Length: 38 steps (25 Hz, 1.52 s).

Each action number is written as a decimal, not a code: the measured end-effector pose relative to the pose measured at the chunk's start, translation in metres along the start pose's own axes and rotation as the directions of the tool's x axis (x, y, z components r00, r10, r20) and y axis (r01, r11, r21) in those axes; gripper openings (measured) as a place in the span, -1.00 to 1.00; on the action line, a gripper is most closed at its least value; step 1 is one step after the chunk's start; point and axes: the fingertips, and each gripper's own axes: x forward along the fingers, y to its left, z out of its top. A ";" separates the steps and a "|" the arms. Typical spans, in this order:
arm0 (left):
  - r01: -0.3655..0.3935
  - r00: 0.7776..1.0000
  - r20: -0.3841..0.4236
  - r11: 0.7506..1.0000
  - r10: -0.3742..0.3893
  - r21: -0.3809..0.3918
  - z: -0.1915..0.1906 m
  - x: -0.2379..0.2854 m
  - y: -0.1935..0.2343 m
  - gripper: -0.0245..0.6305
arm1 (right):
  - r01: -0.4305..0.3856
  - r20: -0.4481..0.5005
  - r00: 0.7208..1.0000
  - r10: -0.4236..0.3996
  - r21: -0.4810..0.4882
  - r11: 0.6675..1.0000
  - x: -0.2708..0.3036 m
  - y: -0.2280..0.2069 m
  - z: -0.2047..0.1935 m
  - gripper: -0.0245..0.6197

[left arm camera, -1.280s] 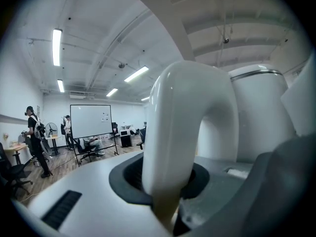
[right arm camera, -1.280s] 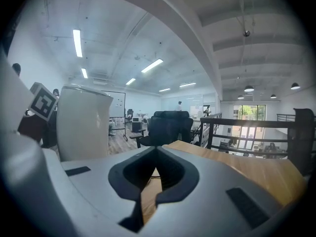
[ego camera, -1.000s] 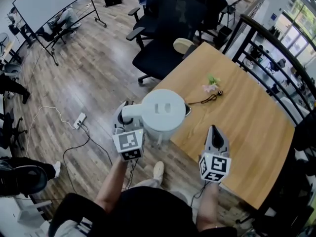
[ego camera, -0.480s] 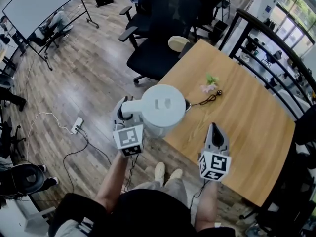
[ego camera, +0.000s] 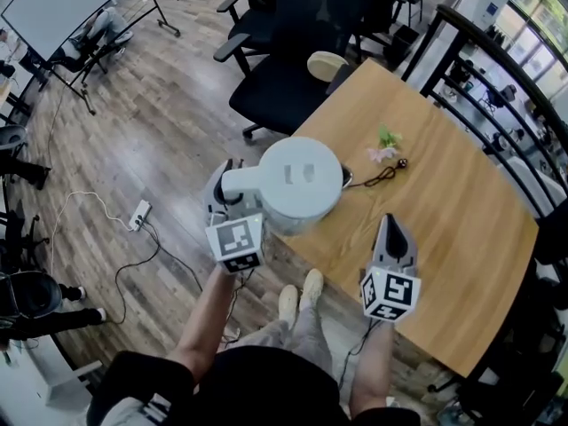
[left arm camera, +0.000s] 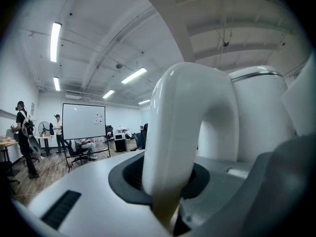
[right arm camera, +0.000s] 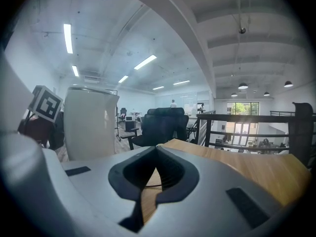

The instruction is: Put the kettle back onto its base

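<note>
The kettle (ego camera: 300, 180) is plain white – a smooth, straight-walled body with a round flat lid (ego camera: 302, 169) that bears two short marks near its middle. The left gripper view shows a thin silver band (left arm camera: 256, 75) round the top of the body and a thick, glossy looped handle (left arm camera: 187, 127). The left gripper (ego camera: 229, 185) is clamped on that handle, with its jaws pressed on the lower part of the loop.

In the head view the kettle hangs over the left edge of the wooden table (ego camera: 444, 229), close to the near corner, partly above the plank floor (ego camera: 151, 149). Whether its underside touches the wood does not show.

The right gripper (ego camera: 391, 224) is over the table's near side, to the right of the kettle and apart from it. Its jaws meet at the tips and nothing is between them.

A thin black cord (ego camera: 380, 175) lies on the table and runs to the kettle's right side. Just beyond it lies a small pink and green flower (ego camera: 384, 145). A black office chair (ego camera: 284, 69) stands at the table's far left.

Each gripper's cube (ego camera: 235, 242) carries black-and-white square patterns – no letters. The sheets on the far whiteboard (left arm camera: 83, 121) are too small to read.
</note>
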 end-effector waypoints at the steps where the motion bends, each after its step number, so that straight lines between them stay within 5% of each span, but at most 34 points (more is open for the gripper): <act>1: 0.002 1.000 0.007 1.000 -0.002 -0.014 0.002 0.003 -0.002 -0.71 | -0.005 -0.001 1.000 0.005 0.000 1.000 0.005 -0.001 -0.003 -0.93; 38: -0.041 0.999 -0.034 0.999 0.040 -0.016 -0.080 0.097 -0.054 -0.71 | -0.072 -0.110 0.991 0.081 0.084 0.994 0.111 -0.044 -0.085 -0.93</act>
